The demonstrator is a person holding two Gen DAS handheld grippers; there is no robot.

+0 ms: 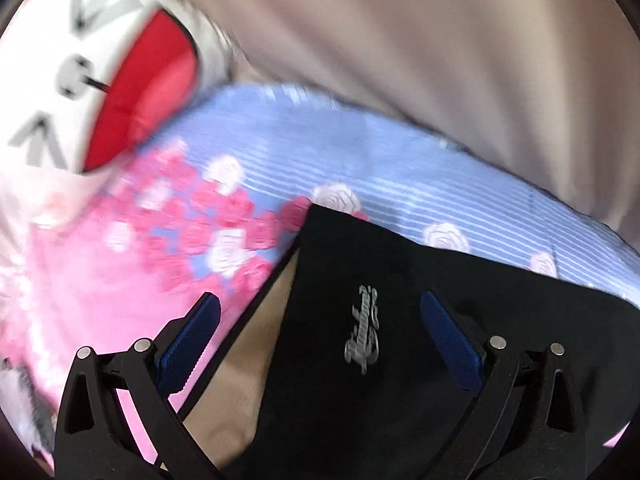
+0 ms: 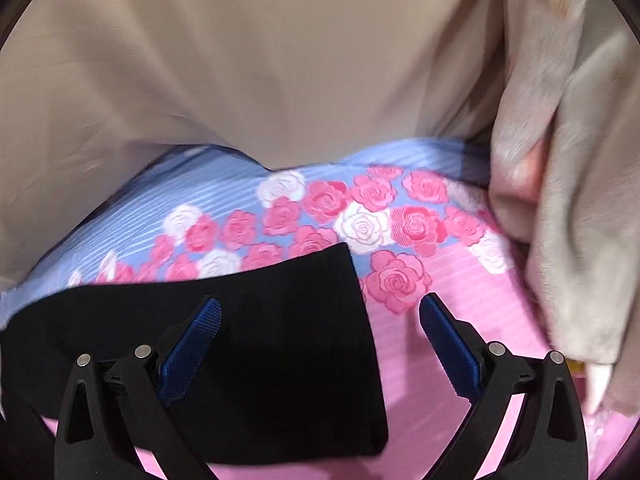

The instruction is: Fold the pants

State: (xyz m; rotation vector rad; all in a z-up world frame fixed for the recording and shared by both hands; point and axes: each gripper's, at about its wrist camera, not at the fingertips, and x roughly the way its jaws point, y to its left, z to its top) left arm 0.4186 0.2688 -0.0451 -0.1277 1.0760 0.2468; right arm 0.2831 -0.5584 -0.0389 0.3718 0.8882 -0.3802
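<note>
The black pants (image 1: 400, 360) lie flat on a pink and blue rose-print bedsheet (image 1: 280, 168), with a small silver logo (image 1: 362, 328) showing. My left gripper (image 1: 320, 312) is open just above the pants, near their left edge, holding nothing. In the right wrist view the pants (image 2: 260, 352) end in a straight right edge on the sheet (image 2: 440, 360). My right gripper (image 2: 320, 316) is open over that edge, holding nothing.
A white plush pillow with a red mouth (image 1: 132, 96) lies at the left. A beige curtain or wall (image 1: 440, 60) stands behind the bed. A grey plush blanket (image 2: 580, 200) hangs at the right. A tan patch (image 1: 244, 360) shows beside the pants.
</note>
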